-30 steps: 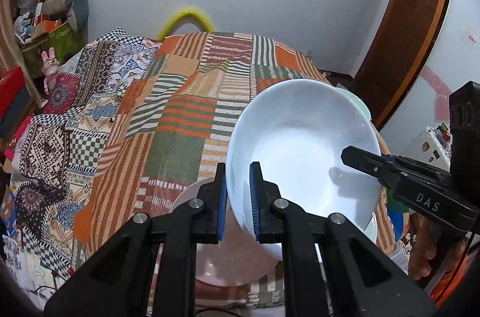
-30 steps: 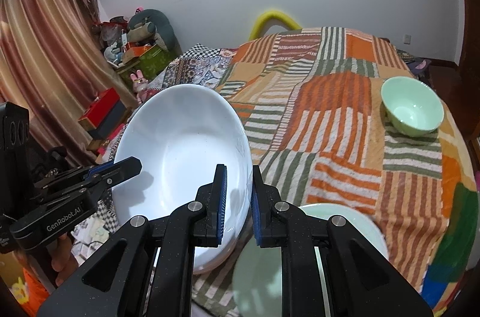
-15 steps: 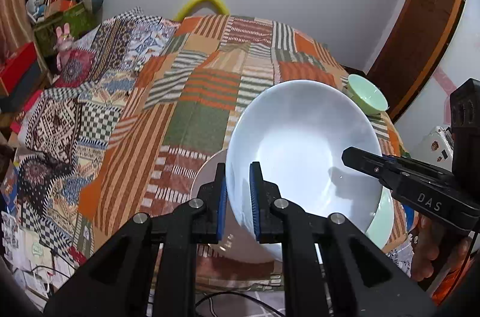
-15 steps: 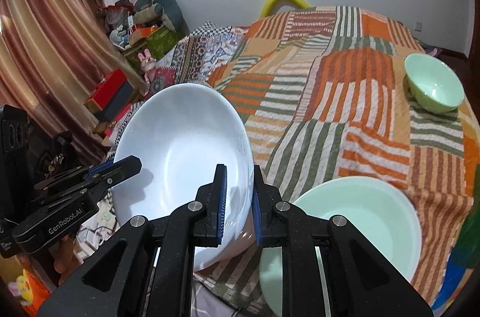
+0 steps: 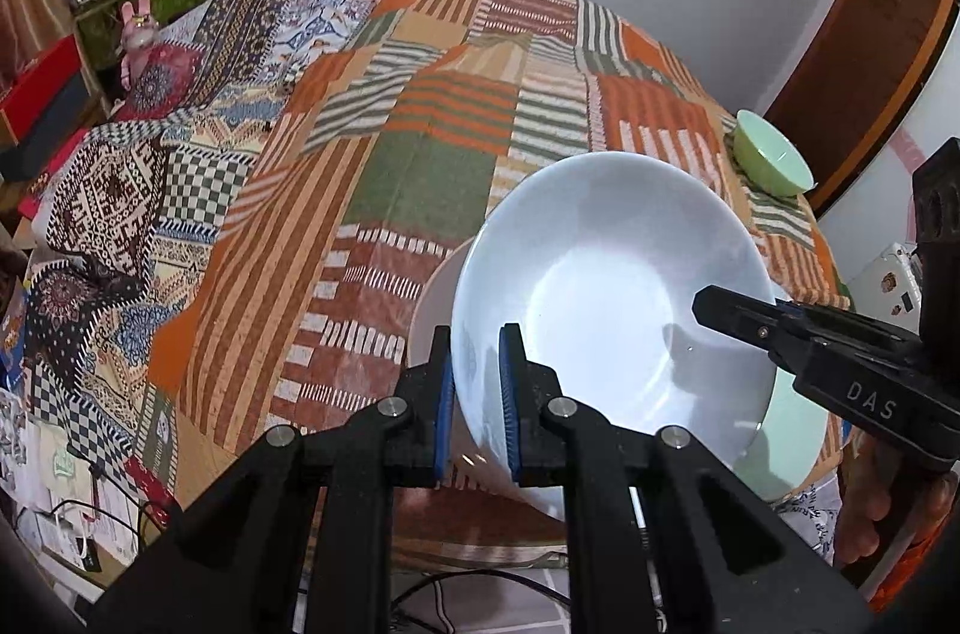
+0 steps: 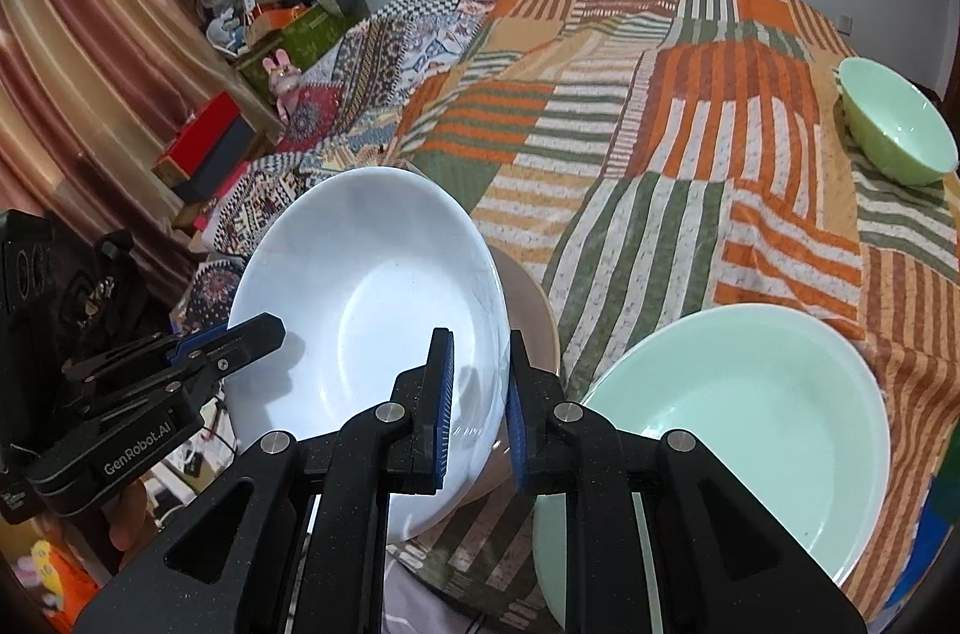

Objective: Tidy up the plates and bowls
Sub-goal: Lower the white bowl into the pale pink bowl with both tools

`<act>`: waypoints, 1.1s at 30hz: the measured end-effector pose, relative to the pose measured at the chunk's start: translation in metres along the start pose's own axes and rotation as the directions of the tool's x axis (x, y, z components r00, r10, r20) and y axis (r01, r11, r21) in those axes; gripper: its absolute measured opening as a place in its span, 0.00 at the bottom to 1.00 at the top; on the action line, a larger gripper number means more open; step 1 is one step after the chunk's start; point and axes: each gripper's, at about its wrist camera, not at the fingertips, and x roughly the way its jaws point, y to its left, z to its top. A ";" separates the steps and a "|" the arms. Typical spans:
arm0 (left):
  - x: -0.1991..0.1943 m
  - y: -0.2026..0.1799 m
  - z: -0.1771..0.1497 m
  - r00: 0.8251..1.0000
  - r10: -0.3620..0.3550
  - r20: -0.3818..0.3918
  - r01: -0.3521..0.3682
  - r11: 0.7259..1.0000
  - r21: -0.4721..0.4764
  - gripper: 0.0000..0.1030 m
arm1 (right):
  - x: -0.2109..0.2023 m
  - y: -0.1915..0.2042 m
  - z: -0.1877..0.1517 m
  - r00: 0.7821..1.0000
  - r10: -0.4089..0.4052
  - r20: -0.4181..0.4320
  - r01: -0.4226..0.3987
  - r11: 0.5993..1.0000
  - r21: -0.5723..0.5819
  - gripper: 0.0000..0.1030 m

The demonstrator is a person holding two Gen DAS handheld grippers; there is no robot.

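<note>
Above the quilt (image 5: 420, 136), left claw (image 5: 476, 394) & right claw (image 6: 478, 406) each clamp opposite rims of white bowl (image 5: 606, 286).

I have a big white bowl (image 5: 606, 298) held up in the air, tipped so its inside faces me. It is smooth, shiny and has nothing in it. Under it lies a pale pink plate (image 6: 531, 310) on the striped blanket; I can only see its edge. Just beside that sits a wide mint green plate (image 6: 738, 430), flat and right side up, near my edge of the bed. A small green bowl (image 6: 897, 127) stands upright far off, well apart from the others, near the bed's right side.
</note>
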 end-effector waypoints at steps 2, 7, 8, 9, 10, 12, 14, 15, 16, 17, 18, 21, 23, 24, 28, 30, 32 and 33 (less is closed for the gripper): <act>0.005 0.003 -0.002 1.000 -0.002 -0.011 0.002 1.000 -0.008 0.13 | 0.004 0.000 -0.001 1.000 -0.006 -0.009 0.006 1.000 -0.001 0.15; 0.016 0.010 -0.004 0.999 0.000 -0.037 -0.001 1.000 -0.029 0.13 | 0.014 0.002 -0.003 0.999 -0.018 -0.035 0.018 1.000 -0.010 0.15; 0.018 0.011 -0.004 0.999 0.000 -0.042 -0.002 0.999 -0.033 0.13 | 0.016 0.003 -0.003 0.999 -0.020 -0.042 0.020 1.000 -0.013 0.15; 0.020 0.013 -0.005 0.999 0.001 -0.047 -0.002 0.999 -0.037 0.13 | 0.017 0.004 -0.003 0.999 -0.021 -0.044 0.021 1.000 -0.014 0.15; 0.022 0.015 -0.005 0.999 0.002 -0.053 -0.004 0.999 -0.040 0.13 | 0.019 0.004 -0.003 0.999 -0.023 -0.048 0.022 1.000 -0.016 0.15; 0.025 0.015 -0.005 0.998 0.005 -0.060 -0.007 0.999 -0.043 0.13 | 0.022 0.004 -0.004 0.998 -0.025 -0.054 0.024 1.000 -0.019 0.15; 0.028 0.017 -0.005 0.998 0.005 -0.064 -0.008 0.999 -0.044 0.13 | 0.024 0.004 -0.005 0.998 -0.028 -0.060 0.026 0.999 -0.020 0.15; 0.029 0.017 -0.005 0.998 0.007 -0.067 -0.010 0.999 -0.045 0.13 | 0.025 0.004 -0.005 0.998 -0.028 -0.062 0.027 0.999 -0.018 0.15; 0.031 0.018 -0.005 0.998 0.010 -0.069 -0.013 0.999 -0.044 0.13 | 0.027 0.003 -0.004 0.997 -0.027 -0.067 0.026 1.000 -0.017 0.15; 0.032 0.018 -0.005 0.997 0.013 -0.071 -0.016 0.999 -0.043 0.13 | 0.028 0.003 -0.004 0.997 -0.027 -0.070 0.025 1.000 -0.016 0.15; 0.033 0.018 -0.006 0.997 0.018 -0.073 -0.021 0.999 -0.042 0.13 | 0.029 0.003 -0.004 0.997 -0.026 -0.074 0.025 1.000 -0.016 0.15; 0.037 0.018 -0.006 0.997 0.029 -0.073 -0.032 0.999 -0.035 0.13 | 0.033 0.003 -0.006 0.996 -0.026 -0.084 0.024 1.000 -0.016 0.16; 0.038 0.019 -0.005 0.997 0.033 -0.070 -0.036 0.999 -0.034 0.13 | 0.035 0.003 -0.007 0.996 -0.023 -0.091 0.021 1.000 -0.015 0.15; 0.039 0.019 -0.004 0.997 0.034 -0.069 -0.037 0.999 -0.034 0.13 | 0.036 0.003 -0.008 0.995 -0.021 -0.094 0.020 1.000 -0.012 0.15; 0.041 0.020 -0.002 0.997 0.056 -0.062 -0.058 0.998 -0.024 0.13 | 0.038 0.003 -0.009 0.995 -0.013 -0.104 0.012 1.000 -0.010 0.15; 0.044 0.020 -0.001 0.996 0.063 -0.064 -0.064 0.998 -0.022 0.13 | 0.039 0.003 -0.008 0.994 -0.014 -0.106 0.012 1.000 -0.017 0.16; 0.045 0.020 -0.001 0.996 0.064 -0.062 -0.065 0.998 -0.021 0.13 | 0.039 0.005 -0.007 0.994 -0.026 -0.103 0.023 0.999 -0.029 0.16; 0.045 0.021 -0.001 0.996 0.066 -0.064 -0.067 0.998 -0.018 0.13 | 0.038 0.005 -0.007 0.995 -0.030 -0.098 0.027 0.999 -0.034 0.16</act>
